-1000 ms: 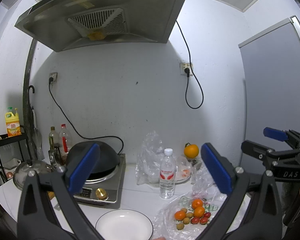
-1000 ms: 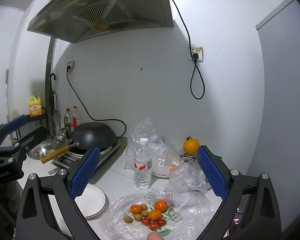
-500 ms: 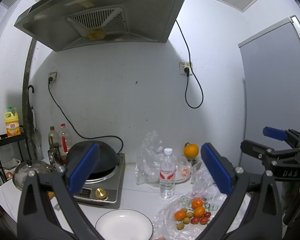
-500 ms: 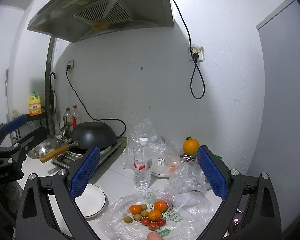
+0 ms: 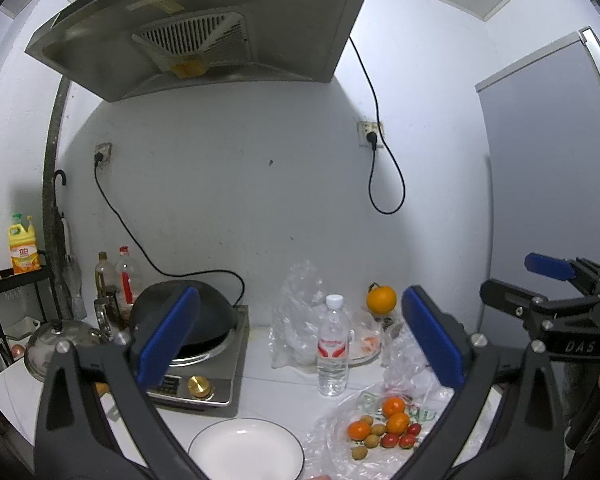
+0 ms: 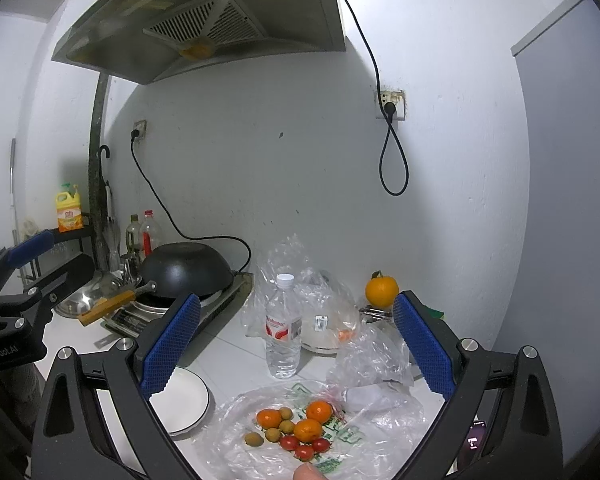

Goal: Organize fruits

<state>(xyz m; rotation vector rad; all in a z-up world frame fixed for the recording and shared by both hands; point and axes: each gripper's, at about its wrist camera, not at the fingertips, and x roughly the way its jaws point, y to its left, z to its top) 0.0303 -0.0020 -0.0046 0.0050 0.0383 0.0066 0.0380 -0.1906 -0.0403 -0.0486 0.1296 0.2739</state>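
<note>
1. Take the water bottle (image 6: 283, 328) as your landmark. Far to its left, the wok (image 6: 186, 268) sits on the induction cooker (image 5: 204, 376), out of the way of the work.
2. Left of the bottle and nearer to you, the white plate (image 5: 246, 450) lies bare. It is likely set there as the place where sorted fruit should go.
3. You hold the left gripper (image 5: 300, 340) above the counter with its blue pads spread wide and nothing between them. That leaves it free to reach for either plate or fruit.
4. Just right of the bottle and nearer to you, the fruits (image 6: 296, 428) lie in a loose cluster on a flattened plastic bag (image 6: 364, 448): 3 small oranges, about 4 green-brown round ones and 3 cherry tomatoes, several touching. The bag keeps them from rolling.
5. You hold the right gripper (image 6: 296, 344) over that cluster, pads equally wide apart and empty, so I judge no fruit is picked yet.
6. Right of the bottle, at the wall, a large orange (image 6: 381, 291) sits apart on something I cannot make out.
7. Expect the small round pieces to slip if pinched off-centre.
</note>
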